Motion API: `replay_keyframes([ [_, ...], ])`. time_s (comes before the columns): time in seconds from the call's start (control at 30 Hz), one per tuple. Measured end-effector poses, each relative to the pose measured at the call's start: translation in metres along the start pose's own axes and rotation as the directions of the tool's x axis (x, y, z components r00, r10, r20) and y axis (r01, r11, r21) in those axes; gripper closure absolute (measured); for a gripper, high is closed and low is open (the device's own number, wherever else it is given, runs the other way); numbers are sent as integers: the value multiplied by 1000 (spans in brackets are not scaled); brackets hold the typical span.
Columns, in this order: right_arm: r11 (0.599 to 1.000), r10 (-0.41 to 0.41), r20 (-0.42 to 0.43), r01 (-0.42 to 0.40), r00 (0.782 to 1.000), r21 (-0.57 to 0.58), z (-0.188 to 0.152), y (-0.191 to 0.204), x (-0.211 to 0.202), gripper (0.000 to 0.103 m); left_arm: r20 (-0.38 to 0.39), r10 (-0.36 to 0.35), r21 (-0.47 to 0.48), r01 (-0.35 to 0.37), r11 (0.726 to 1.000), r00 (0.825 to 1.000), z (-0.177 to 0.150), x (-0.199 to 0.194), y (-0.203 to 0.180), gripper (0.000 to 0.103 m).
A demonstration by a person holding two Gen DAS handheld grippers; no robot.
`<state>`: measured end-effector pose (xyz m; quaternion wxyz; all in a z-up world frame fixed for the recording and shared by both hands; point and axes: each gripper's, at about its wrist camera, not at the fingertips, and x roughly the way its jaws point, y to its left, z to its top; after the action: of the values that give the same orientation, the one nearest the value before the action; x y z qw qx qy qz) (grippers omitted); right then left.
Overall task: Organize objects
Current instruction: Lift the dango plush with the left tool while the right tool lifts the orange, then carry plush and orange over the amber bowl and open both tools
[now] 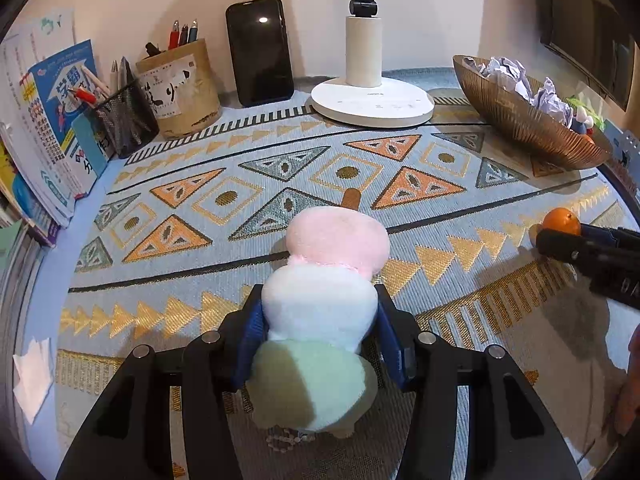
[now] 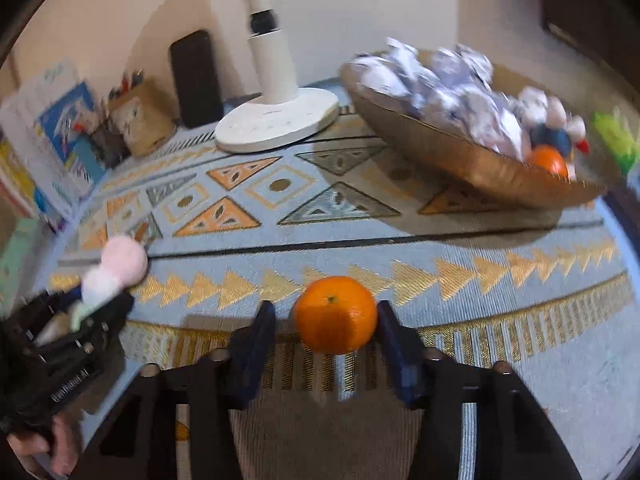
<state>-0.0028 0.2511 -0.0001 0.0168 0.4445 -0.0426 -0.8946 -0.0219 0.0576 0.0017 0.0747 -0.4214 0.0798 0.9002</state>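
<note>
The left tool (image 1: 320, 320) gripped a plush toy (image 1: 332, 280) (pink, white and green lobes) at its white middle, above the patterned counter (image 1: 400, 216). The right tool (image 2: 326, 334) stood wide around an orange (image 2: 335, 314) — only its right finger touching — near the counter's front edge, before the gold basket (image 2: 460, 156).

Home desk: pen holders (image 1: 179, 87), books (image 1: 60, 120).
</note>
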Motion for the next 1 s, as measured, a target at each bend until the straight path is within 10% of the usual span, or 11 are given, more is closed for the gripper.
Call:
replay_keyframes([
  [0.3,996,62,120,-69,991,49,15,-45,-80,67,78,-80,78,74,994,994,26,-42,-29,55],
  [0.53,979,-50,371,-29,927,204,91,-137,-162,67,207,-323,171,291,941,923,127,-79,-100,55],
  [0.9,936,-8,315,-104,949,337,166,-181,-77,67,207,-462,109,449,887,862,213,-4,-153,55],
  [1.0,937,20,272,-113,962,330,178,-185,-52,60,233,-465,106,453,885,854,218,7,-157,29],
])
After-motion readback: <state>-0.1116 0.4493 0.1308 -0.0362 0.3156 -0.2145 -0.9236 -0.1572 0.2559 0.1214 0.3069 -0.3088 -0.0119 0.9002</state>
